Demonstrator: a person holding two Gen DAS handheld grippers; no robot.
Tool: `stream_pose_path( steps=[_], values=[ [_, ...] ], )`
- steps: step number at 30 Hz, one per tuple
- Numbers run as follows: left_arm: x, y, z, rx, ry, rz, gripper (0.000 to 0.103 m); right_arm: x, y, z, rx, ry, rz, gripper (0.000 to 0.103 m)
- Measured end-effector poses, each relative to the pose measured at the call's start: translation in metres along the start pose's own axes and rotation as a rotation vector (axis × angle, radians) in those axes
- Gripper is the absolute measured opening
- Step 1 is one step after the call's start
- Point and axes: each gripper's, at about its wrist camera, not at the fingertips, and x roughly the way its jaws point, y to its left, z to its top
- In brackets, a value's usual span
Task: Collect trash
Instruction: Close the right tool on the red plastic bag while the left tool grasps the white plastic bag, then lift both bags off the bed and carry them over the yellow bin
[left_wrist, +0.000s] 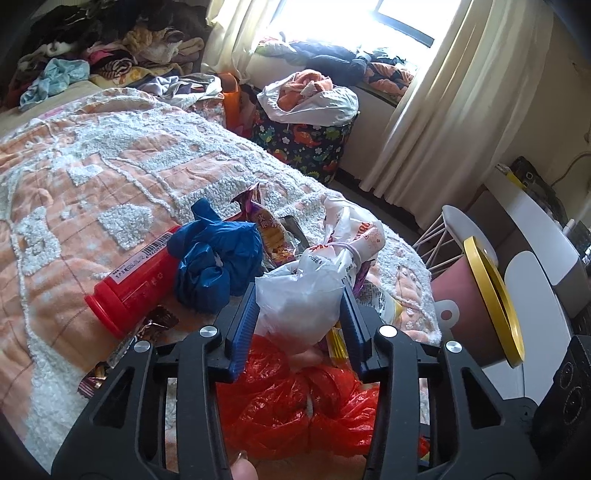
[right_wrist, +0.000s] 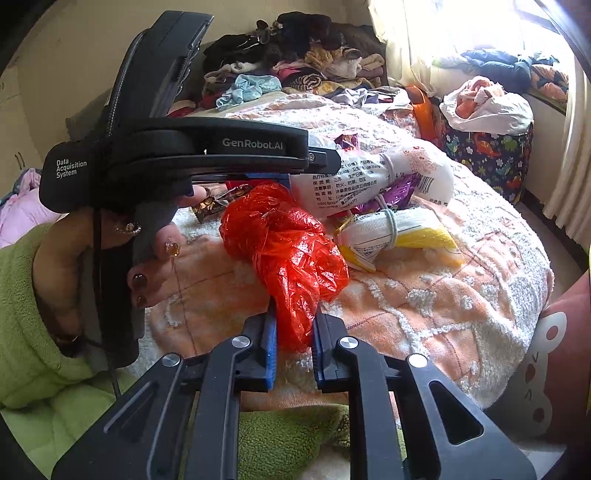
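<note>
The trash lies in a heap near the corner of a bed covered by an orange-and-white quilt. The left gripper pinches one white plastic bag; the right gripper is closed on one red plastic bag. Beside them lie one crumpled blue bag, one red can and a few snack wrappers. A pink bin with a gold rim stands just off the bed. By the window a dinosaur-print hamper holds a bag of clothes.
</note>
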Motion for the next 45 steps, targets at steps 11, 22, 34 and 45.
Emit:
stream_pose_path(
  steps=[11, 22, 34, 45],
  values=[
    [-0.042, -0.009, 0.021, -0.019, -0.144, -0.054, 0.031, -0.032, 0.0, -0.002, 0.01, -0.099, -0.003, 0.011],
    [-0.074, -0.011, 0.039, -0.039, -0.224, -0.066, 0.03, -0.074, -0.02, 0.003, 0.067, -0.21, -0.034, 0.01],
    [-0.081, -0.032, 0.043, -0.006, -0.227, -0.099, 0.03, -0.107, -0.049, 0.003, 0.13, -0.291, -0.096, 0.009],
    [-0.077, -0.053, 0.043, 0.027, -0.222, -0.114, 0.03, -0.125, -0.072, -0.002, 0.186, -0.329, -0.136, 0.009]
  ],
)
